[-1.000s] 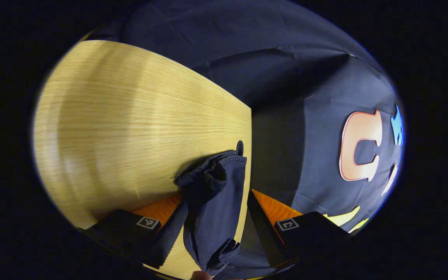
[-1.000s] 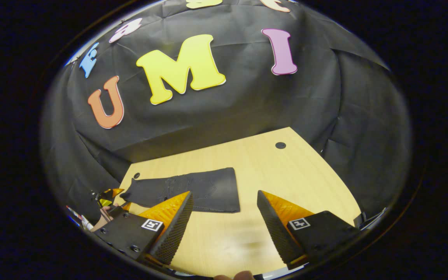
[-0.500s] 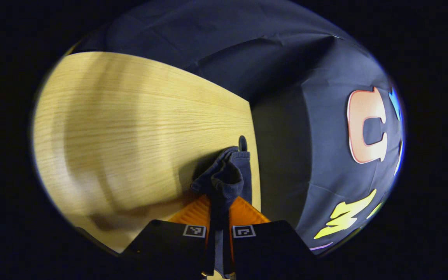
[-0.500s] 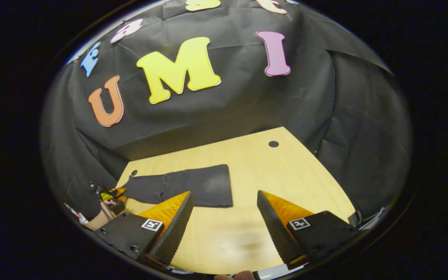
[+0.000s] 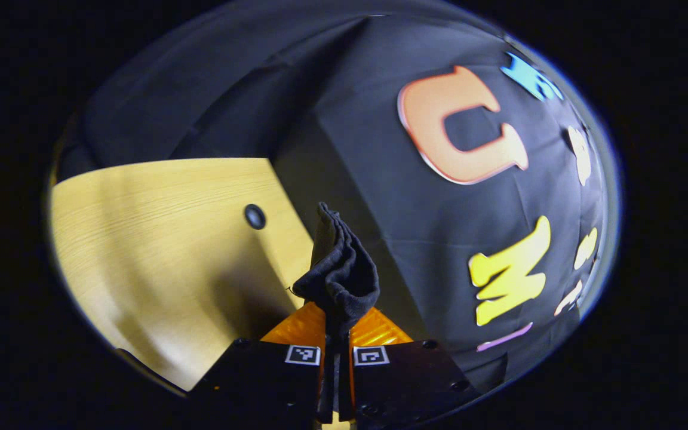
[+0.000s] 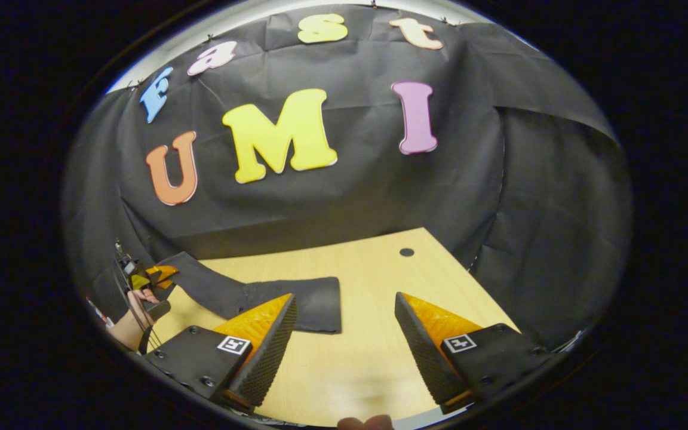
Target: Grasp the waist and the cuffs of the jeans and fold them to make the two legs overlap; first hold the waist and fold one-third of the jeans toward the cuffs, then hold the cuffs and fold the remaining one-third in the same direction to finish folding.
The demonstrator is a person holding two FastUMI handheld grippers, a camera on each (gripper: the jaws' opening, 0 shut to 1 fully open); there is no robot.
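In the left gripper view the left gripper (image 5: pixel 336 334) has its two orange ribbed fingers (image 5: pixel 302 327) pressed together on a bunched end of the jeans (image 5: pixel 339 269). The dark cloth rises from between the pads toward 12 o'clock as a crumpled, soft knot with a narrow folded tip, held up off the table (image 5: pixel 159 239). The table is pale wood with fine straight grain; a small round black hole (image 5: pixel 254 216) sits in it at about 10 o'clock from the cloth, near the table's edge.

In the right gripper view the right gripper (image 6: pixel 344 334) hangs over the table (image 6: pixel 380 280) with its fingers spread wide and nothing between them. Each finger is a black wedge with a dimpled inner face and an orange ribbed back. The jeans (image 6: pixel 296 298) lie at 11 o'clock from this gripper, a flat dark strip on the wood with a straight square end nearest the fingers. Toward 9 o'clock the strip lifts off the table in a slope up to the left gripper (image 6: pixel 150 276), held by a hand (image 6: pixel 141 301) at the table's far left end. Another round hole (image 6: pixel 407 252) marks the wood at 1 o'clock.
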